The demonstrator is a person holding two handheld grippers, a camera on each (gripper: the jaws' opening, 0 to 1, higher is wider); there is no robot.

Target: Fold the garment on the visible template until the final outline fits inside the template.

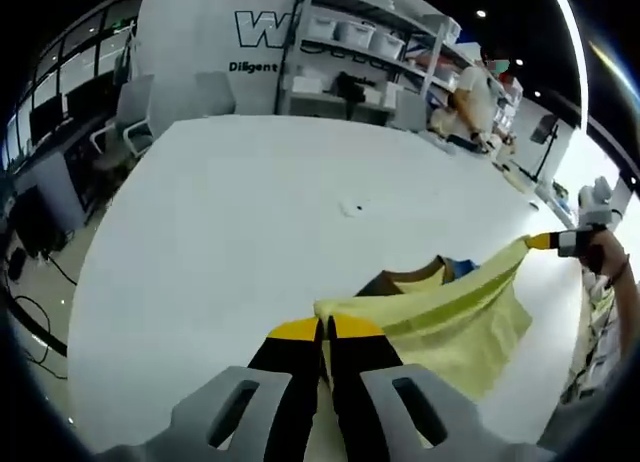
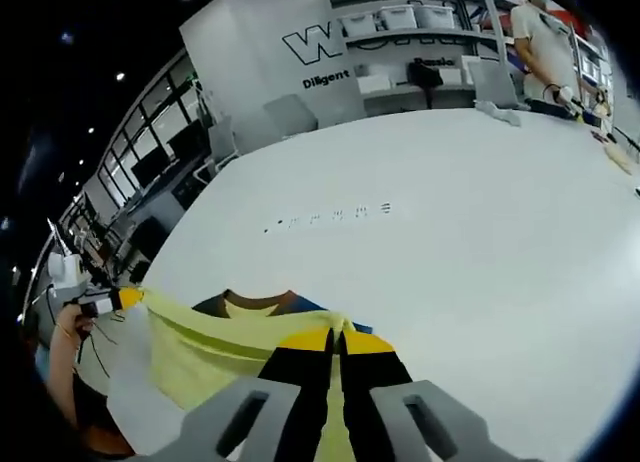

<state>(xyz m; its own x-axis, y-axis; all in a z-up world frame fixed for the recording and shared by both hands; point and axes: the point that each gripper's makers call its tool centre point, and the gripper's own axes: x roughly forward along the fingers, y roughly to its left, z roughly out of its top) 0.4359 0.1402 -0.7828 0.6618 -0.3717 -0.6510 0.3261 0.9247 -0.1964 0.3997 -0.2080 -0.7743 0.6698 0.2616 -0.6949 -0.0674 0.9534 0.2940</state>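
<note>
A yellow garment with a brown collar and a blue patch hangs stretched between my two grippers above the white table. My left gripper is shut on one edge of the garment. My right gripper comes into the left gripper view from the right and pinches the far corner. In the right gripper view the yellow garment runs from my right gripper, shut on the cloth, to my left gripper at the left. No template outline can be made out under the cloth.
A row of small dark marks lies on the table. Shelves with white bins stand behind it, and a person works at the far right. Chairs and desks line the left side.
</note>
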